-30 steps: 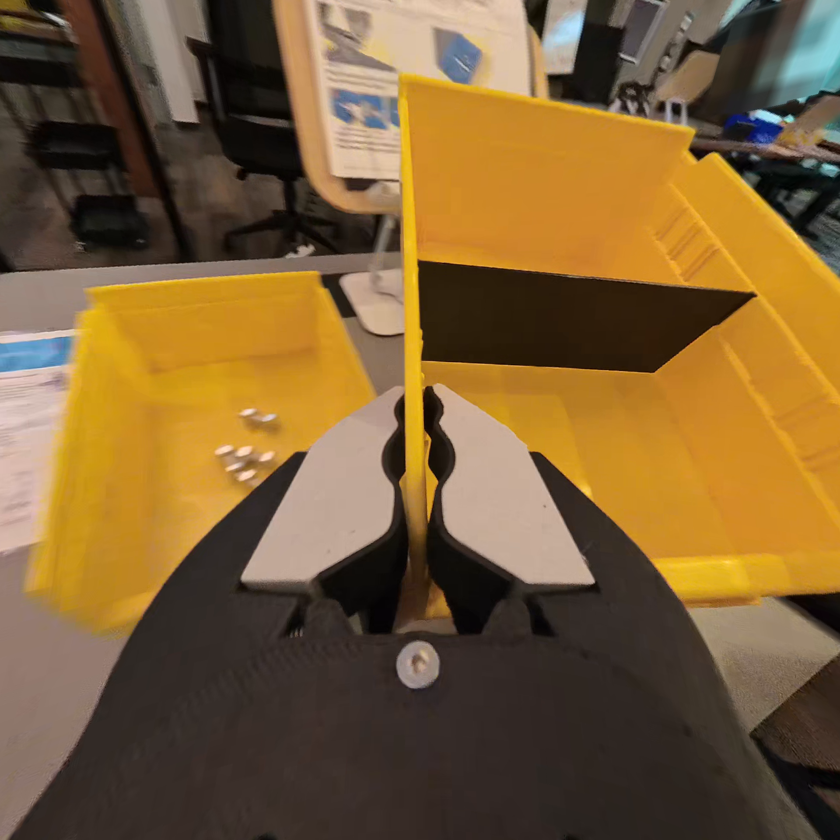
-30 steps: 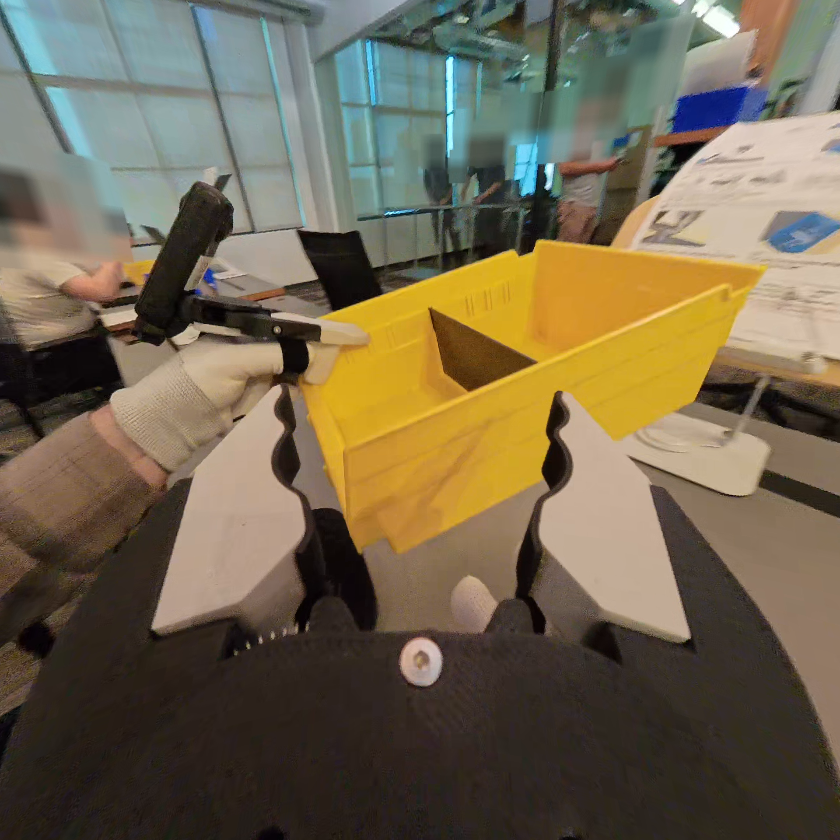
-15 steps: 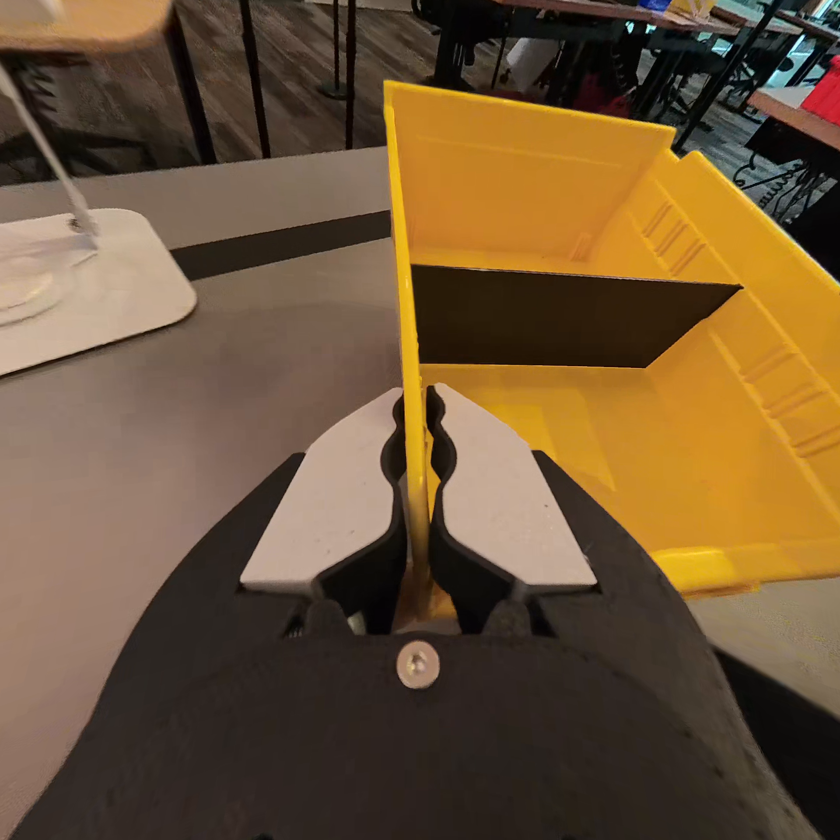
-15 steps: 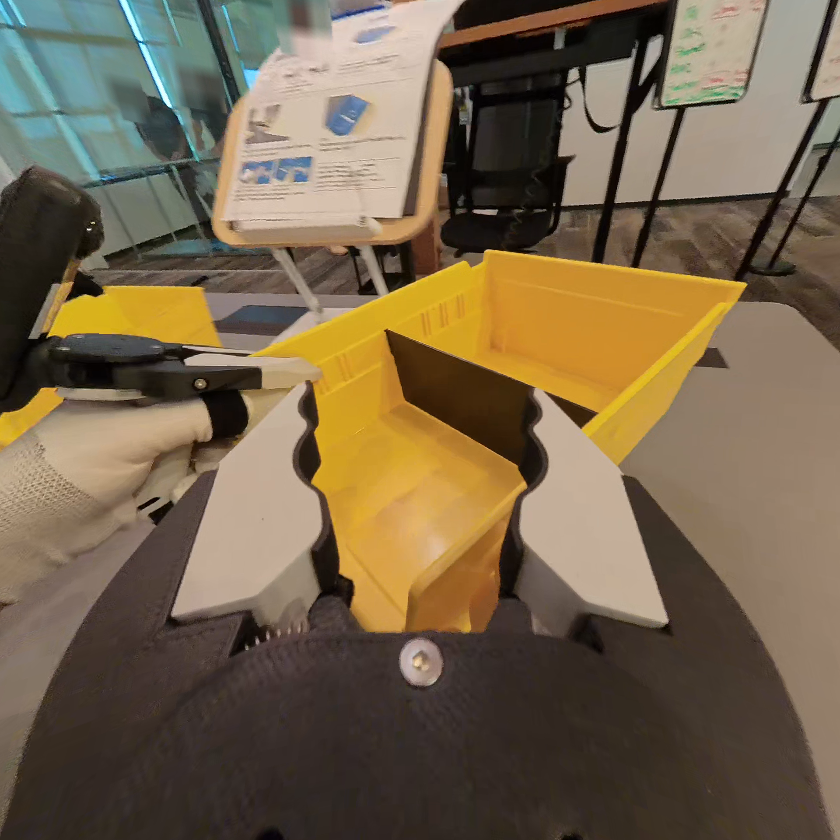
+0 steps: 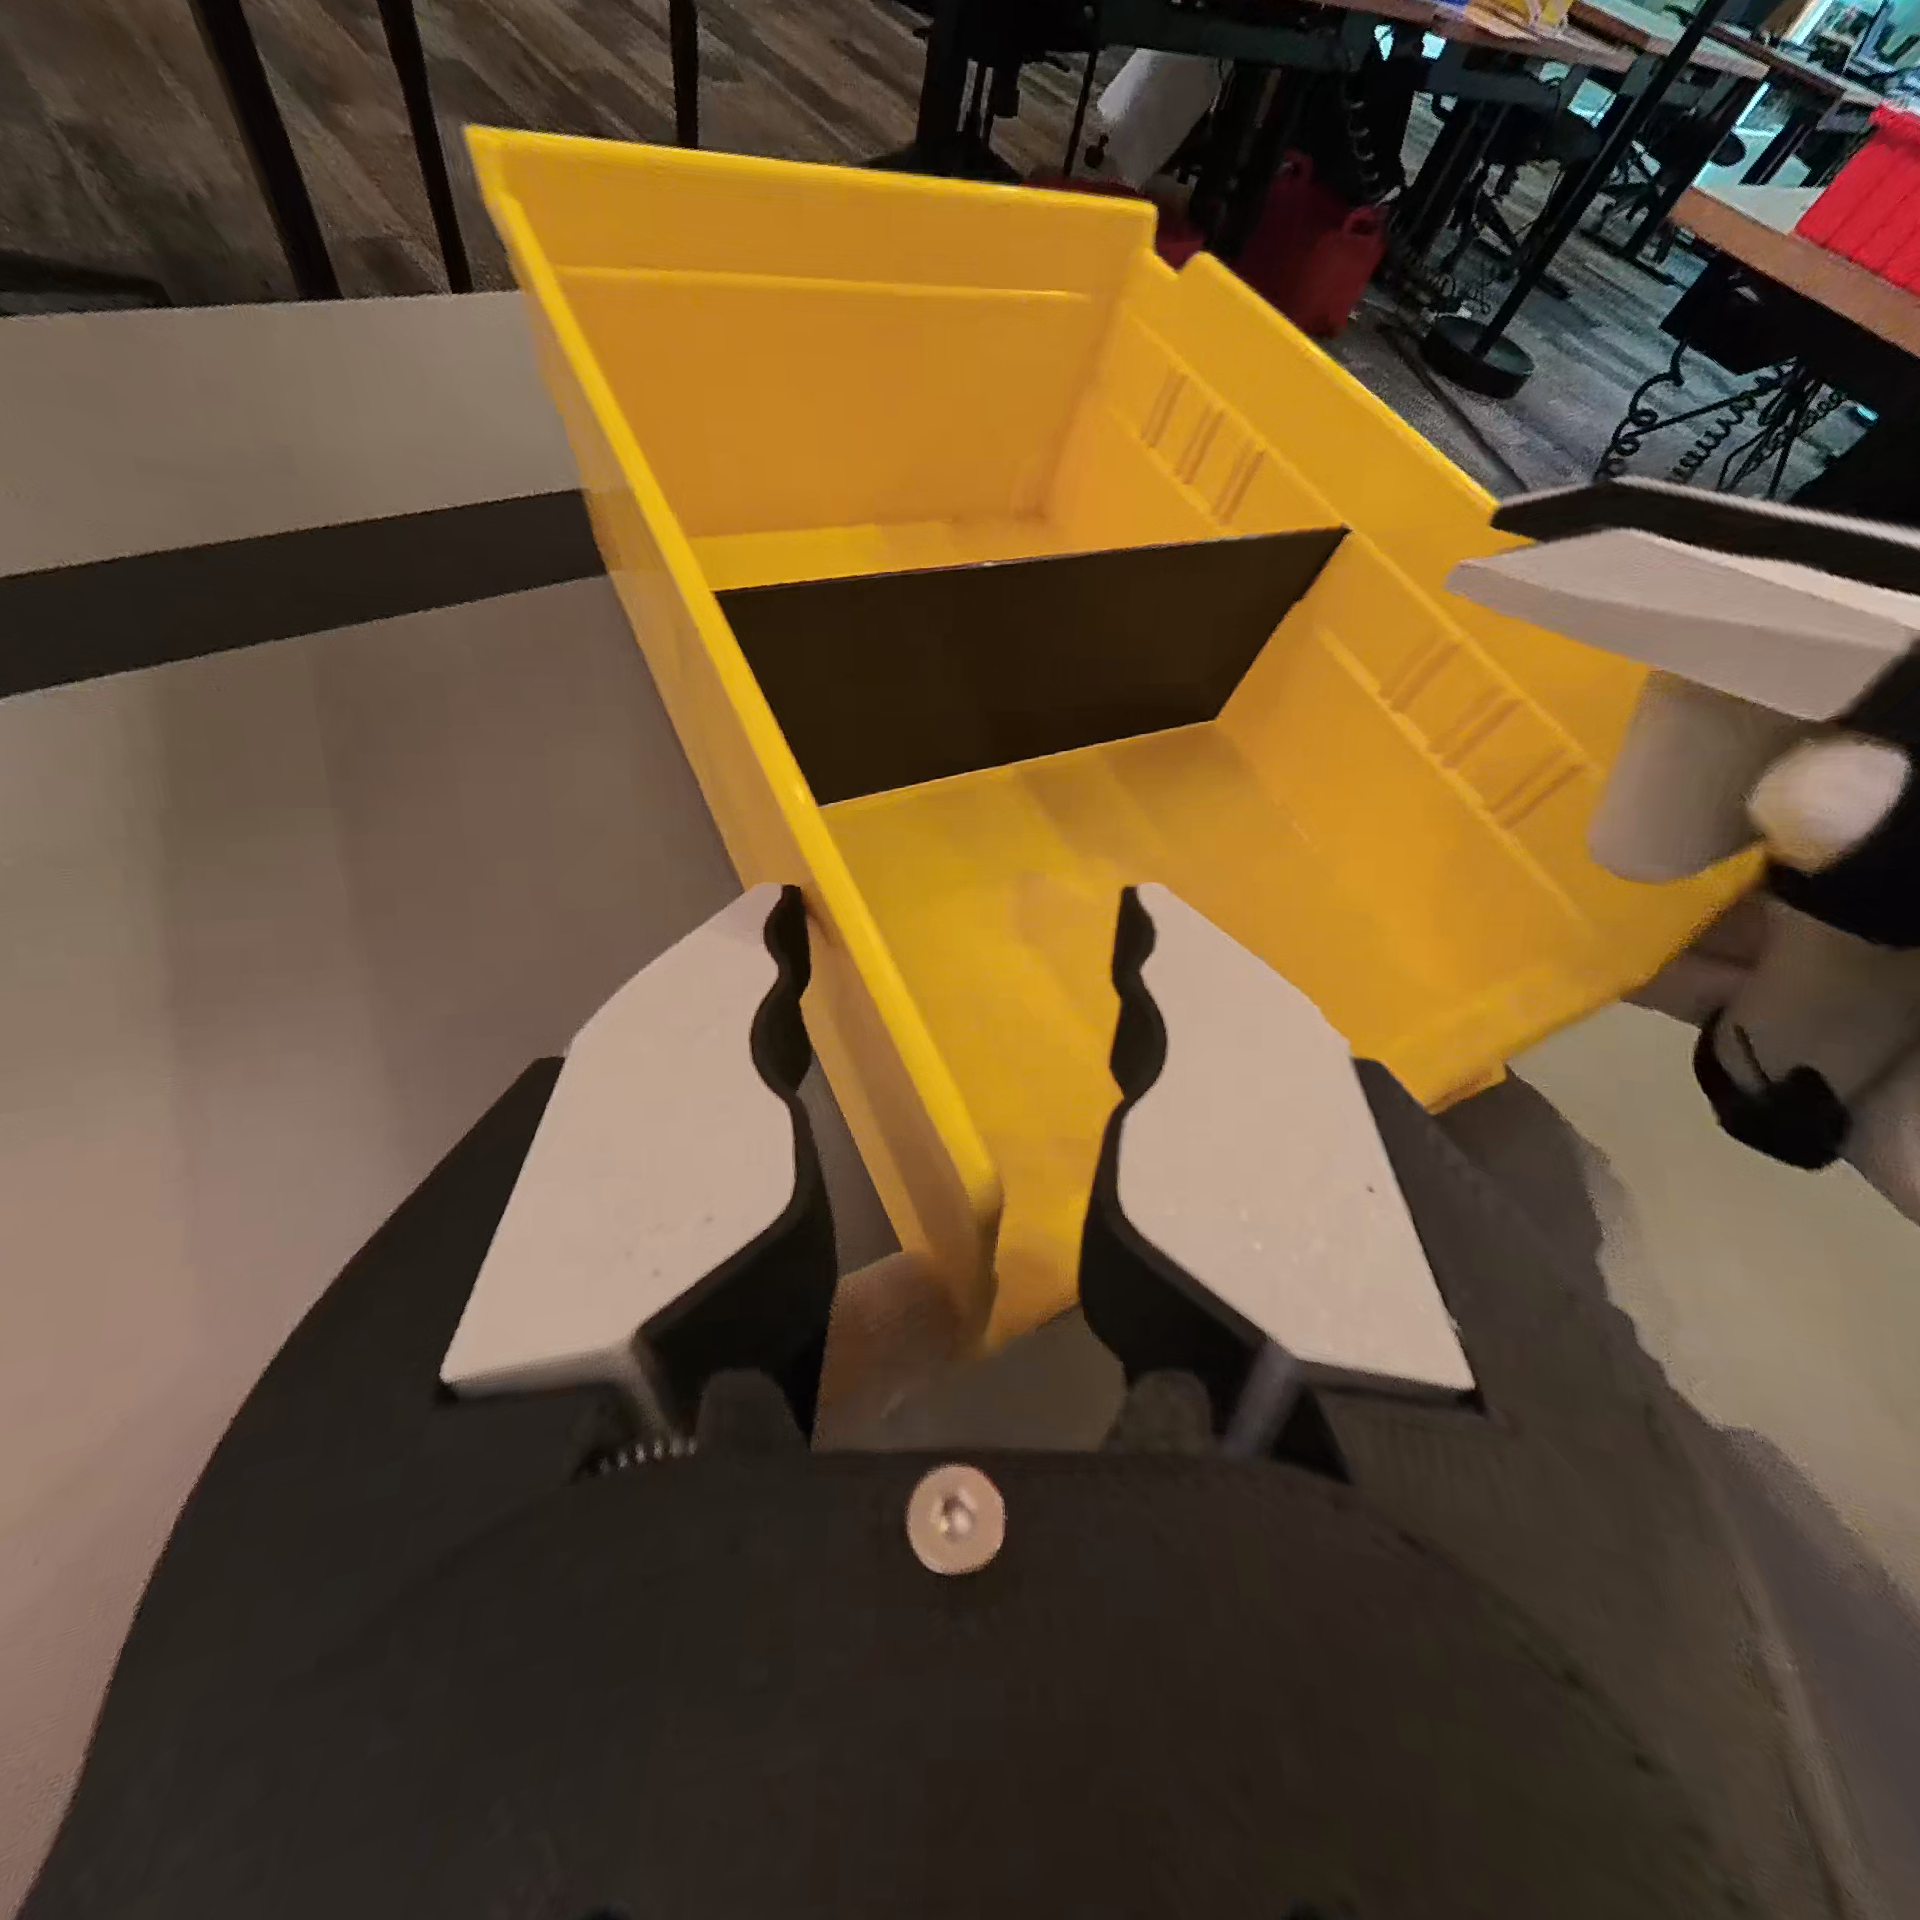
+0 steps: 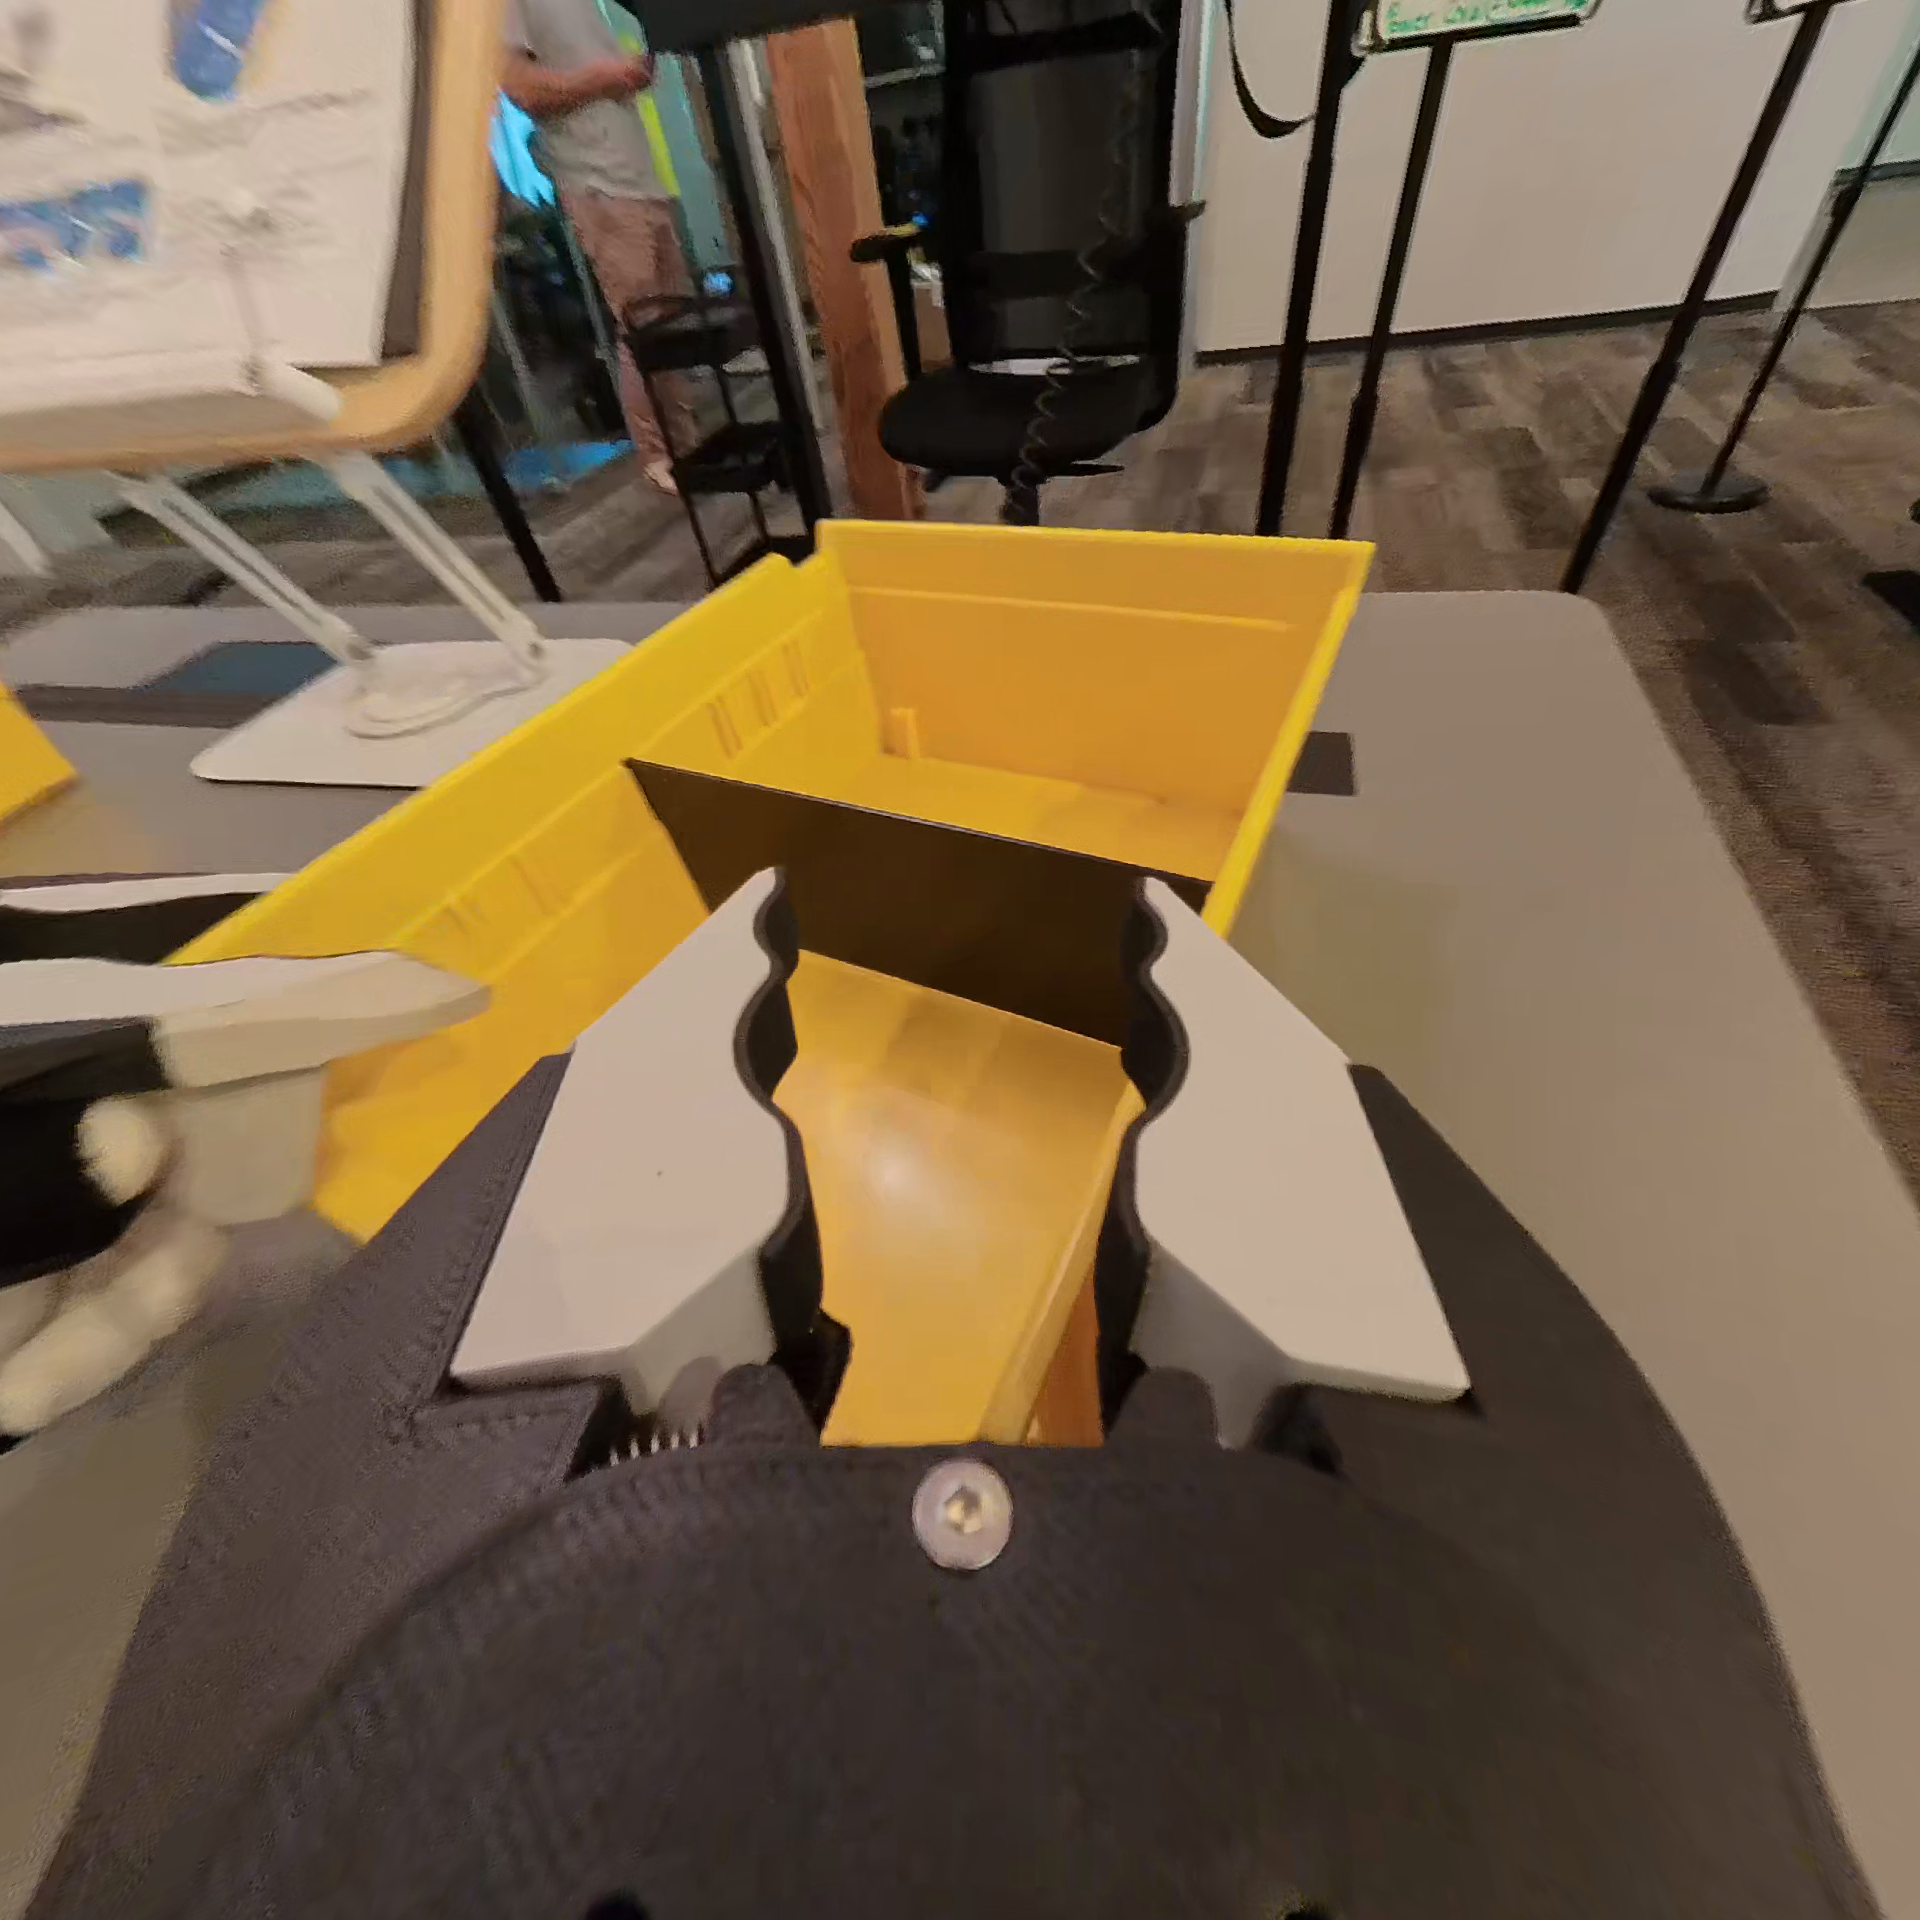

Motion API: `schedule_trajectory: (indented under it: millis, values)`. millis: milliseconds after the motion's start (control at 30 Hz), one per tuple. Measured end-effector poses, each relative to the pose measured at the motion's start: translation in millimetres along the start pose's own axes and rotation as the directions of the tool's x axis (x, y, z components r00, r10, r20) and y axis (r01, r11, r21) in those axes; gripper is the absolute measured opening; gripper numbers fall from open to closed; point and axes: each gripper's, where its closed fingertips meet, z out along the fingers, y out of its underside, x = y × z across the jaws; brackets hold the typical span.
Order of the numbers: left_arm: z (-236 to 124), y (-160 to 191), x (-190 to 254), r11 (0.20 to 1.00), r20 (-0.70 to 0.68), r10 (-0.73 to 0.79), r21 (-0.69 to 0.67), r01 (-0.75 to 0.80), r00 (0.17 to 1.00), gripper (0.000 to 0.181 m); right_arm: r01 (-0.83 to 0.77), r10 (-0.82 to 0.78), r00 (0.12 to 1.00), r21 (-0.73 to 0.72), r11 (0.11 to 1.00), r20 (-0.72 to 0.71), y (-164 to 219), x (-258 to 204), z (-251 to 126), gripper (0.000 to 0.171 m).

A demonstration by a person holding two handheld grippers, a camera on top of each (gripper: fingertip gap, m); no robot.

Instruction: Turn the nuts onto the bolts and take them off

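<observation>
No nuts or bolts show in either view. A yellow bin [image 5: 831, 395] with a black divider [image 5: 997, 644] lies ahead, and both of its compartments look empty. My left gripper [image 5: 954, 904] is open, with the bin's left wall and near corner between its jaws. My right gripper [image 6: 961, 883] is open over the near end of the same bin [image 6: 1091, 665], whose right wall runs close along the right finger's inner side. The right gripper also shows in the left wrist view [image 5: 1683, 644], and the left gripper in the right wrist view [image 6: 260, 997].
The bin is on a grey table [image 5: 260, 831] with a black stripe [image 5: 260, 603]. A white stand base [image 6: 416, 717] and the corner of a second yellow bin [image 6: 26, 758] are at the far left. The table's right edge [image 6: 1662, 831] is close, with a chair and posts beyond.
My left gripper, shut on the bin's left wall before, has opened. The bin has been carried right, away from the second bin. My right gripper has come over the bin's near end, jaws narrower.
</observation>
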Motion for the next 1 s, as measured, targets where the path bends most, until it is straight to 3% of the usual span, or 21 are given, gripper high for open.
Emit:
schedule_trajectory:
  millis: [233, 333, 467, 567, 633, 733, 800, 867, 1000]
  values:
    - [31, -16, 0, 1.0, -0.023, -0.026, -0.003, 0.026, 0.999, 0.067, 0.085, -0.086, 0.996, -0.045, 0.995, -0.029, -7, 36, 46, 0.06]
    - [24, -21, -4, 1.0, -0.004, 0.01, -0.008, -0.01, 1.0, 0.076, 0.133, -0.14, 0.983, -0.068, 0.989, -0.118, -17, 55, 43, 0.07]
    - [-33, -42, -15, 0.997, -0.025, 0.014, 0.079, -0.012, 1.0, 0.091, 0.302, -0.303, 0.918, -0.047, 0.952, -0.256, -54, 52, -26, 0.073]
    - [-93, -53, -18, 0.988, -0.042, 0.097, 0.129, -0.091, 0.994, 0.091, 0.349, -0.397, 0.863, -0.199, 0.916, -0.314, -48, 44, -101, 0.063]
    - [-134, -52, -22, 0.981, -0.045, 0.142, 0.138, -0.134, 0.989, 0.088, 0.272, -0.397, 0.855, -0.361, 0.892, -0.335, -20, 47, -153, 0.071]
    - [-193, -43, -34, 0.976, -0.029, 0.16, 0.156, -0.154, 0.987, 0.086, 0.173, -0.472, 0.801, -0.614, 0.77, -0.367, 36, 68, -228, 0.094]
    - [-227, -29, -44, 0.973, -0.014, 0.187, 0.141, -0.184, 0.982, 0.086, 0.054, -0.43, 0.817, -0.693, 0.719, -0.383, 71, 83, -265, 0.106]
    - [-258, -11, -65, 0.968, 0.045, 0.223, 0.104, -0.226, 0.974, 0.086, -0.06, -0.421, 0.812, -0.775, 0.629, -0.404, 104, 99, -301, 0.107]
    - [-320, 19, -104, 0.971, 0.126, 0.225, 0.046, -0.233, 0.966, 0.087, -0.177, -0.364, 0.839, -0.836, 0.519, -0.404, 149, 115, -334, 0.113]
